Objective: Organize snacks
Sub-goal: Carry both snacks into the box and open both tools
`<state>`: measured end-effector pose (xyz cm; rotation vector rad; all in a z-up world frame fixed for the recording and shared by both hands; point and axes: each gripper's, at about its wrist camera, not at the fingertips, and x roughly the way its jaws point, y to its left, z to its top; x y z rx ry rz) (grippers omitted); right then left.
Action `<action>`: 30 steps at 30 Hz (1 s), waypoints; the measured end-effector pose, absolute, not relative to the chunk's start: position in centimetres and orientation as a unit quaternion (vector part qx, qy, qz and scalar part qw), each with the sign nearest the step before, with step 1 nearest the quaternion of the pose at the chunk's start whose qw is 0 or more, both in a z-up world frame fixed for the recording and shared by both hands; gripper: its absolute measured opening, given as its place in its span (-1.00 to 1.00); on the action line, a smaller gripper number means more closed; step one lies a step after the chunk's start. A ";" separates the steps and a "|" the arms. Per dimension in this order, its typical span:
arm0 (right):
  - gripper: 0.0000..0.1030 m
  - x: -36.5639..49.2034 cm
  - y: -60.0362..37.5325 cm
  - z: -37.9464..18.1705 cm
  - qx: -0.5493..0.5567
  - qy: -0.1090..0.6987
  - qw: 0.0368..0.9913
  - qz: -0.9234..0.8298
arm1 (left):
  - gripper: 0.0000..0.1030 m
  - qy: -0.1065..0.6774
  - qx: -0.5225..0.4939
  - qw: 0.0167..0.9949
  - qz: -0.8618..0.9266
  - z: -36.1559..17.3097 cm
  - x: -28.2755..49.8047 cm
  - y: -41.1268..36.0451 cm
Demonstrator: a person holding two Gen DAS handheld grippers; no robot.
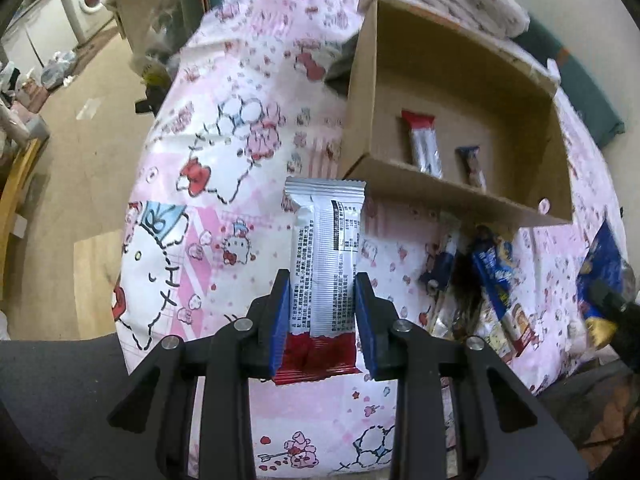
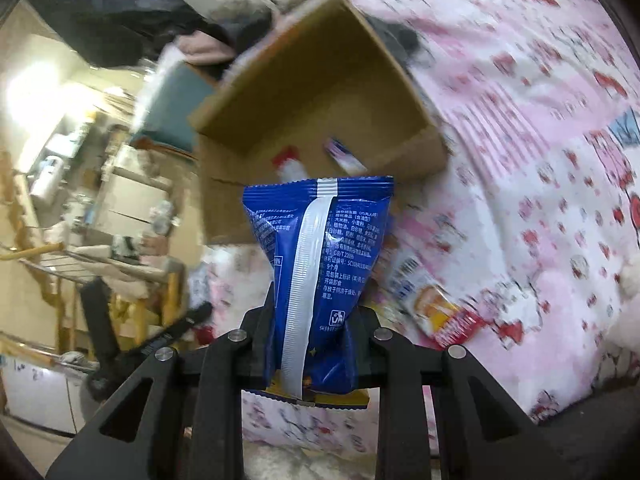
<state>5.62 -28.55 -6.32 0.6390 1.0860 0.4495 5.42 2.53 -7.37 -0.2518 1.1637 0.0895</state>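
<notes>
The left gripper (image 1: 323, 280) is pinching a silver snack bar (image 1: 326, 256) with a red end, blue pads pressing both its long edges, at lower centre of the left wrist view. The cardboard box (image 1: 460, 196) is sitting at upper right on the pink cartoon bedspread (image 1: 224, 184), and is holding 2 wrapped bars (image 1: 426, 142). Loose snacks (image 1: 496, 280) are lying below the box. The right gripper (image 2: 316, 300) is clamping a blue snack packet (image 2: 320, 248) at centre of the right wrist view.

The blue snack bag (image 2: 320, 264) carried "GB/T 22699", "9个月" and a bin sign; the silver wrapper (image 1: 326, 264) bore illegibly small print.
</notes>
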 end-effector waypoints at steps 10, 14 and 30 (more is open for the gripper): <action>-0.47 6.3 -29.7 -2.3 0.302 0.419 0.826 0.225 | -0.48 0.447 -0.083 0.890 0.030 -1.2 6.5 0.6; -0.47 7.9 -30.0 -1.5 0.304 0.411 0.831 0.220 | -0.48 0.443 -0.088 0.892 0.014 -0.1 8.3 -0.2; -0.47 16.5 -29.6 -1.5 0.262 0.417 0.849 0.192 | -0.48 0.449 -0.036 0.892 -0.033 1.1 15.7 -3.1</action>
